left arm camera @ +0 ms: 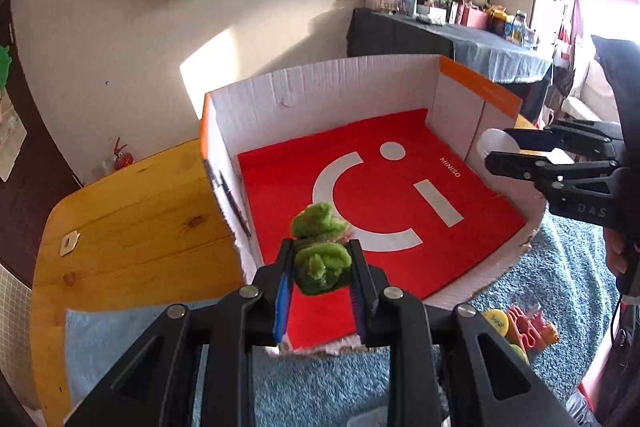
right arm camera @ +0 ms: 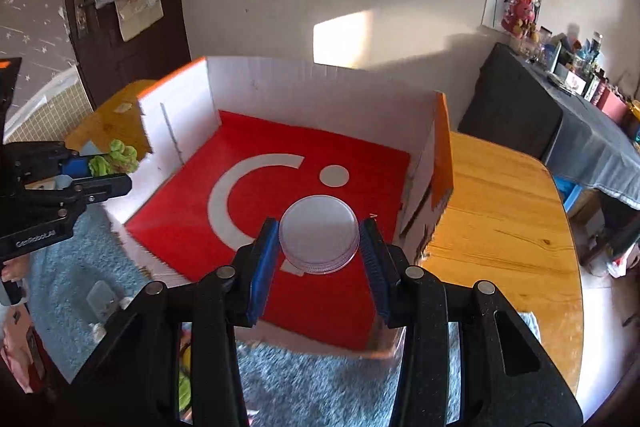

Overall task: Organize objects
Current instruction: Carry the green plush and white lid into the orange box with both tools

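Left tongs [left arm camera: 322,269]: matte black plastic frame, two angled fingers lined with ribbed blue pads [left arm camera: 281,307], round silver pivot screws at each linkage, triangular cut-outs in the side arms. Right tongs [right arm camera: 320,247]: same black build, blue pads, silver screws; pale lettering marks the side of each body. A dark sleeve [left arm camera: 618,83] shows behind.

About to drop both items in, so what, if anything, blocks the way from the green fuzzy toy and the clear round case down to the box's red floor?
Nothing visible does. The green fuzzy toy in the left tool and the clear round case in the right tool hang at the box's open near side, and the red floor ahead lies bare.
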Motion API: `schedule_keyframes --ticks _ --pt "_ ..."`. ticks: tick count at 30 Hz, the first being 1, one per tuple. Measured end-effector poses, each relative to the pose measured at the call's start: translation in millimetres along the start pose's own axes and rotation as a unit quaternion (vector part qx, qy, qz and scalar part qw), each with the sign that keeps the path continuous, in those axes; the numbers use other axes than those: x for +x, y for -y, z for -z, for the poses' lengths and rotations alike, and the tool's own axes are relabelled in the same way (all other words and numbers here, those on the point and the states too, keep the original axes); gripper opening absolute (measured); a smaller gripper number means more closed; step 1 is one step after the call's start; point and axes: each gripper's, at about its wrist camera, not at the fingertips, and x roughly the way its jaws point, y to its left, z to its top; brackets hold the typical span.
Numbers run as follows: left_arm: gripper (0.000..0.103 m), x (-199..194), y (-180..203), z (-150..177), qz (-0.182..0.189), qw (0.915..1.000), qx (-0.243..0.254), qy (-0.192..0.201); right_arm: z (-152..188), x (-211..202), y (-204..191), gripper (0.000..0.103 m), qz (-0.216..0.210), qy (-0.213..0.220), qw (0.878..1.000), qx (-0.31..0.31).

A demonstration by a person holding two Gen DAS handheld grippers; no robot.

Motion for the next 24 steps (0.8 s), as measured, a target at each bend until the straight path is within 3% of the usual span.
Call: schedule_keyframes --ticks 13,24 --pt "0.026 65 2 -13 -0.014 0.9965 0.032 -0.076 -14 72 8 0.039 -0.004 -0.111 0.994 -0.01" --pt "0.026 86 -1 -7 -0.006 0.9924 0.044 -0.115 -7 91 3 0.039 0.007 -0.154 0.987 -0.036"
